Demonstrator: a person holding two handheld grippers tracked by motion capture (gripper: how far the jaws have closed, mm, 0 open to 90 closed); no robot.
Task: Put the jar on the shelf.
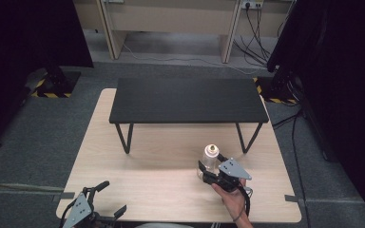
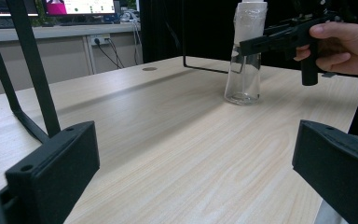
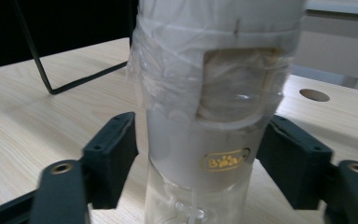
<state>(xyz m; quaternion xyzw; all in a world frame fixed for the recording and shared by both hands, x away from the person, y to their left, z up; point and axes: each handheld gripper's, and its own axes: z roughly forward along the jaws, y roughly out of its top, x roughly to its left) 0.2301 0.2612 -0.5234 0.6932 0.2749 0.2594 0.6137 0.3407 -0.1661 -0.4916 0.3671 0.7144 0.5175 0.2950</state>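
A small clear bottle (image 1: 211, 153) with a white, tape-wrapped top stands upright on the pale wooden table (image 1: 147, 161), right of centre. My right gripper (image 1: 210, 167), held in a hand, is shut on it. In the right gripper view the two black pads flank the bottle (image 3: 200, 140) just below the white collar with a gold paw mark. The left gripper view shows the bottle (image 2: 244, 70) with the right gripper (image 2: 249, 44) across its neck. My left gripper (image 1: 113, 197) rests at the table's front left corner, its jaws wide open around nothing (image 2: 191, 154).
A low black shelf (image 1: 190, 99) on thin wire legs spans the back half of the table. One leg (image 1: 244, 137) stands just behind the bottle. A round cable hole (image 3: 314, 94) sits in the tabletop. Dark stands and cables lie on the floor around the table.
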